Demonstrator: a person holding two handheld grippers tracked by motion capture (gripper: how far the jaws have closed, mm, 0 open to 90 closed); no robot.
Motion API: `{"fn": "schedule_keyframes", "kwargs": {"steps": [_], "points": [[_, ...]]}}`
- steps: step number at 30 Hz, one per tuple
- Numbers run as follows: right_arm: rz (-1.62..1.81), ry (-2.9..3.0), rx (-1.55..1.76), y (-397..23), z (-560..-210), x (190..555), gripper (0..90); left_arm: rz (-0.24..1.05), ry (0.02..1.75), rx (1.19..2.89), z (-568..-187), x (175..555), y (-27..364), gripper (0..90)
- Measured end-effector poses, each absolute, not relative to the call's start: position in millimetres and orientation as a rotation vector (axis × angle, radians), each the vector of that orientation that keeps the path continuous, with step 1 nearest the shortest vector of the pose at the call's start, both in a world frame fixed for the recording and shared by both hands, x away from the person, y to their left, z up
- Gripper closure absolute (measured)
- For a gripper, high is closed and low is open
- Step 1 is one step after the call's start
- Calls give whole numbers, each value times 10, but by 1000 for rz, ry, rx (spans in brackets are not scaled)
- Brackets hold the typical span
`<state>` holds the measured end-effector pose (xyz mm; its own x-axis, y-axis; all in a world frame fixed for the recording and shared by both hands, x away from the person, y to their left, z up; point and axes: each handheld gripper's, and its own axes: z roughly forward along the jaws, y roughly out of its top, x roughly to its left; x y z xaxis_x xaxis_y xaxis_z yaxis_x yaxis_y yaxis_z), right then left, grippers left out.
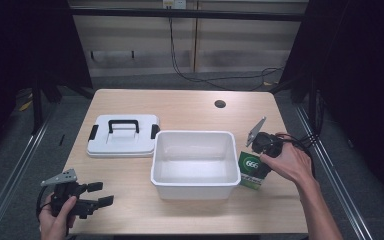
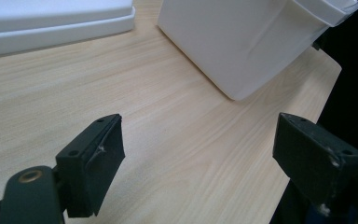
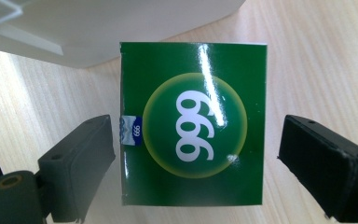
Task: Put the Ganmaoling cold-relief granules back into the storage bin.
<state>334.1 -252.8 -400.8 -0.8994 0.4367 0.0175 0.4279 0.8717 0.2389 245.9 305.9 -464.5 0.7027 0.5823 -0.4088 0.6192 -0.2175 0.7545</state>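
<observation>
A green box [image 3: 193, 123] with a yellow circle and white "999" lies flat on the wooden table [image 1: 190, 107], just right of the white bin [image 1: 195, 192]. My right gripper [image 3: 200, 158] is open and straddles the box: the left jaw sits close to its edge, while the right jaw stands a little off it. In the high view the right gripper [image 1: 260, 155] reaches down over the green box [image 1: 250, 175]. My left gripper [image 1: 102, 193] is open near the front left of the table, with nothing between its jaws. In its own view the left gripper [image 2: 205, 154] points toward the bin [image 2: 251, 42].
A white lid [image 1: 122, 135] with a black handle and clips lies left of the bin; the lid [image 2: 51, 23] also borders the left gripper view. A round cable hole [image 1: 220, 104] is at the table's back right. The table's right edge [image 2: 328, 88] drops off nearby.
</observation>
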Motion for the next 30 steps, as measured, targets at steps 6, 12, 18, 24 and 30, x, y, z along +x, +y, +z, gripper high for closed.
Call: {"fn": "schedule_keyframes", "kwargs": {"steps": [6, 12, 18, 24, 30], "points": [[317, 3044, 687, -2481, -4066, 3381, 95, -47, 937, 1893, -4645, 2459, 3056, 164], [228, 3078, 687, -2451, -4139, 3411, 123, -42, 937, 1889, -4643, 2459, 3066, 165], [204, 3099, 706, -2425, -4179, 3456, 123, -40, 934, 1892, -4642, 2459, 3066, 165], [202, 3103, 729, -2410, -4203, 3480, 123, -43, 932, 1893, -4642, 2460, 3063, 164], [173, 3098, 734, -2389, -4214, 3468, 135, -41, 931, 1893, -4641, 2459, 3065, 165]]}}
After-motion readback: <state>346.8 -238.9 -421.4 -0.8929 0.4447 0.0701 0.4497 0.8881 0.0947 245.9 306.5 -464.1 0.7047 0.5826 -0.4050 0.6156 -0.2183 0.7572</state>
